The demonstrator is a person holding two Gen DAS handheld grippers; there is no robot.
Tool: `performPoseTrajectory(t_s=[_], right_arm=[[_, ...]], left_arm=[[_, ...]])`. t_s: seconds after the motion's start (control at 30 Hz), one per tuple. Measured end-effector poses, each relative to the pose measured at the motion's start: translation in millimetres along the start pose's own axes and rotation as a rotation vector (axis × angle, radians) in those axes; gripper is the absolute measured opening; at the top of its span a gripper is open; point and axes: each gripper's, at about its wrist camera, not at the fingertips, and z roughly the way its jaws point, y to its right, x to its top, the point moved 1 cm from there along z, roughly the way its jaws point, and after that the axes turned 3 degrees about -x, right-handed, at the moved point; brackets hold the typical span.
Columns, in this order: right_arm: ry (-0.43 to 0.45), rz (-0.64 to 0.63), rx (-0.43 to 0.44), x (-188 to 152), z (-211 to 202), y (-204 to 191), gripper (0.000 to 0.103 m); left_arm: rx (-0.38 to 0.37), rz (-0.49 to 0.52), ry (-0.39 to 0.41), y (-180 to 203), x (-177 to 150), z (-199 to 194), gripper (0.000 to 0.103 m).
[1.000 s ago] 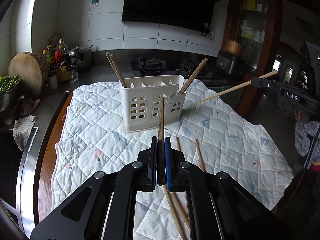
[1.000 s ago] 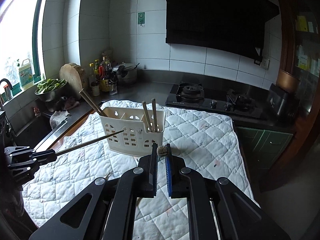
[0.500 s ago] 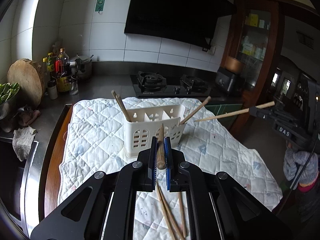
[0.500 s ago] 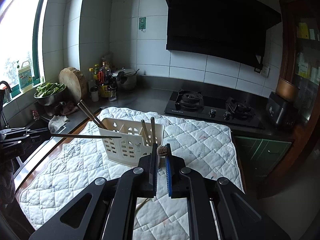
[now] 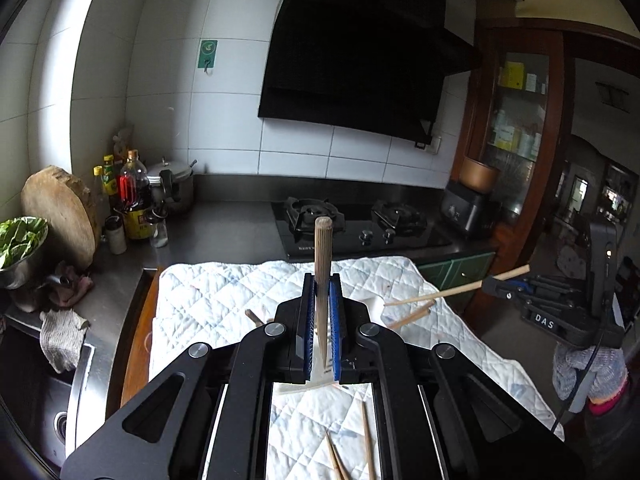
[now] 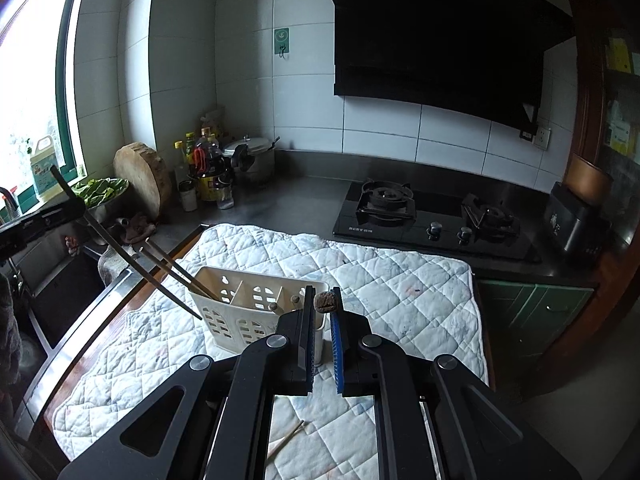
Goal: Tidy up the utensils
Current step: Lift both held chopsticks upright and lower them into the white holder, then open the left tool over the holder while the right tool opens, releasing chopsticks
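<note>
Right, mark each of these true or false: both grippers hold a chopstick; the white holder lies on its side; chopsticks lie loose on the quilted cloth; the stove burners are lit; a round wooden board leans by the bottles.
1. Both grippers hold a chopstick. True: the left gripper is shut on a chopstick, the right gripper on another chopstick.
2. The white holder lies on its side. False: it stands upright.
3. Loose chopsticks lie on the quilted cloth. True.
4. The stove burners are lit. False: no flame shows.
5. A round wooden board leans by the bottles. True.
</note>
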Motion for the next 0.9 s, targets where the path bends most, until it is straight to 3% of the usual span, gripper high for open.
performPoseTrajectory(t_s=[0.13,0.33,0.5,0.9], right_arm=[[-0.045,-0.042,-0.010,5,15,-6,0.007],[-0.115,-0.073,0.009,5,35,-11,0.007],[-0.166,-0.101,0.006,0,54,-15,0.007],[-0.190,-0.102,0.014,-4,74,-21,0.007]], left_arm=[[0.039,-0.005,0.006,-7,8,10,0.006],[0.003,-0.080,0.037,-22,16,16,0.006],[0.017,-0.087,0.054,-23,21,24,0.006],[0.016,-0.126,-0.087,-40,-5,84,0.006]])
